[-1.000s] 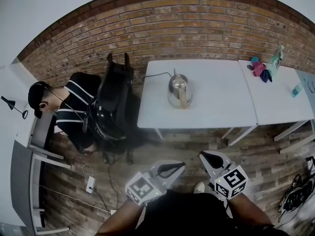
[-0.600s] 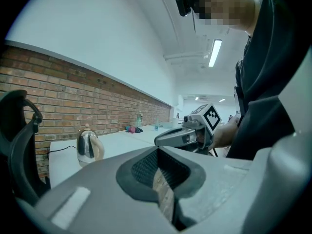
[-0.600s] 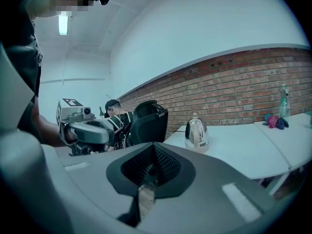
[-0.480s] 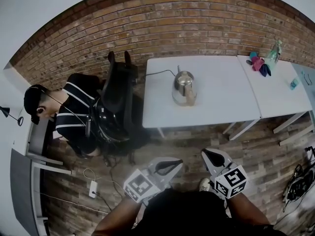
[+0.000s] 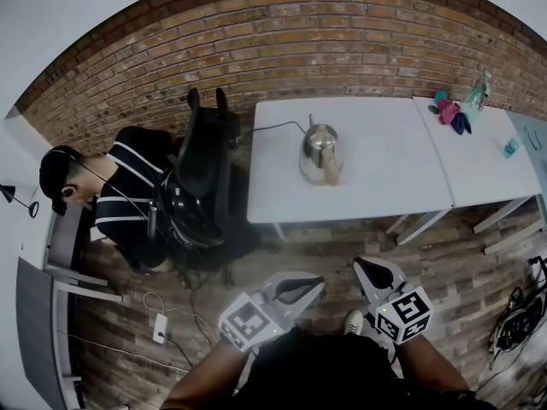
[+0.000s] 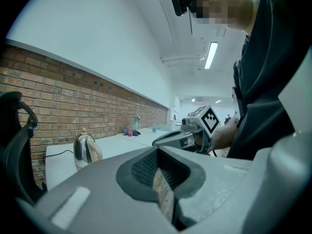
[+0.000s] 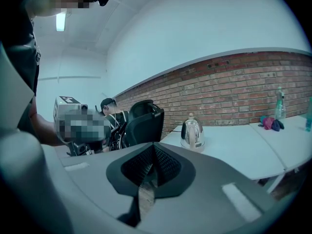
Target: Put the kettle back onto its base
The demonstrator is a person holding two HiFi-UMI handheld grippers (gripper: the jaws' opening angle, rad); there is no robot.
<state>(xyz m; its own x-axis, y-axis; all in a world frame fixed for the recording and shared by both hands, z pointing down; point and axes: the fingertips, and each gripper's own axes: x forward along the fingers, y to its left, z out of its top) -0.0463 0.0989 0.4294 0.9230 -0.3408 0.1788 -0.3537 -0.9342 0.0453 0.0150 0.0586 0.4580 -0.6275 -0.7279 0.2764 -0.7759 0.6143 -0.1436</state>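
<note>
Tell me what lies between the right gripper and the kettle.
In the head view, only wooden floor, then the near edge and bare top of the white table, lie between the right gripper and the kettle.

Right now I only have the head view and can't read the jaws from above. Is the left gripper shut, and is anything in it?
Observer: In its own view the left gripper is shut. Its pads are together with nothing between them.
Operator: And the right one? Also, is the kettle upright?
Observer: The right gripper is shut too, and empty. Seen side-on from its view, the kettle stands upright on the white table with its lid on, well ahead of the jaws. I can't tell whether a base sits under it.
</note>
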